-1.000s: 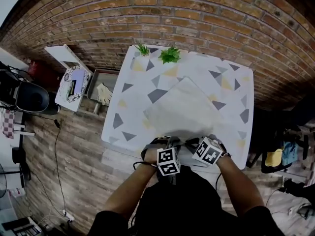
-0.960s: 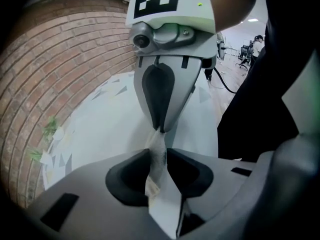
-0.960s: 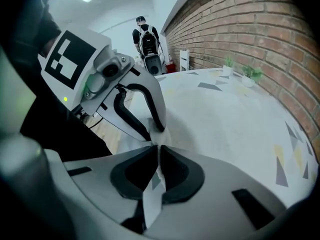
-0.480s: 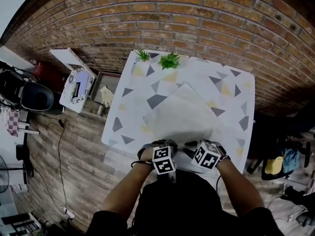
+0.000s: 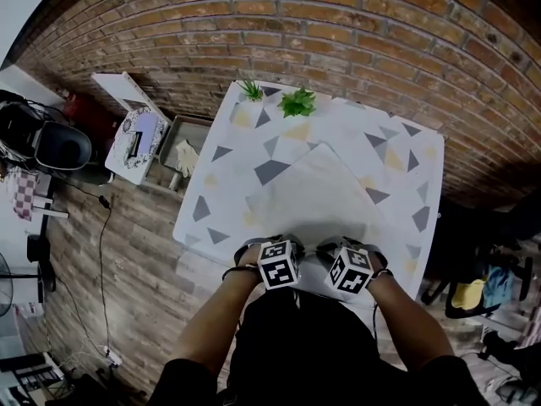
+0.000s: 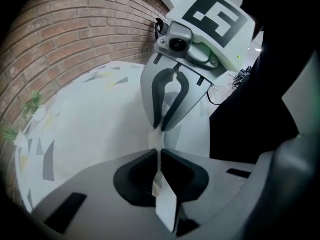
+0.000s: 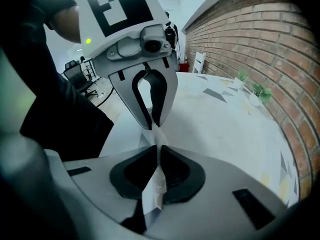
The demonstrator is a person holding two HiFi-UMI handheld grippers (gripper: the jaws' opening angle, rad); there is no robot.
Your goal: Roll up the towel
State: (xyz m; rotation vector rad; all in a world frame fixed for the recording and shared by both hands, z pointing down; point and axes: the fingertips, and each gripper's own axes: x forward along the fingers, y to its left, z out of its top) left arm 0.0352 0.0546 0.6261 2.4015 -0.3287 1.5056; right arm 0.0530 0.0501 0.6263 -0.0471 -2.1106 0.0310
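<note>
A: Towel, where?

B: The towel (image 5: 317, 197) is spread flat and unrolled in the middle of the counter (image 5: 406, 155). It's turned cornerwise, pale against the triangle-print cover. Its near end sits at the counter's near edge, pinched up by both grippers.

A: Left one?

B: Left hand-held gripper (image 6: 159, 153) has its jaws all but together. A thin fold of towel is clamped between the pads, and a flap pokes out behind them.

A: Right?

B: Right hand-held gripper (image 7: 159, 151) has its jaws closing, with only a narrow gap. The towel edge is between them, the pads are pressing on it, and a bit of cloth trails back toward the camera.

A: How do the two stand?

B: Side by side, tips just beside each other on the same towel edge. Both point steeply down, marker cubes facing up in the head view.

A: Anything else on the counter?

B: Two small potted plants (image 5: 296, 102) at the far edge, by the brick wall (image 5: 338, 24), well apart from the grippers.
</note>
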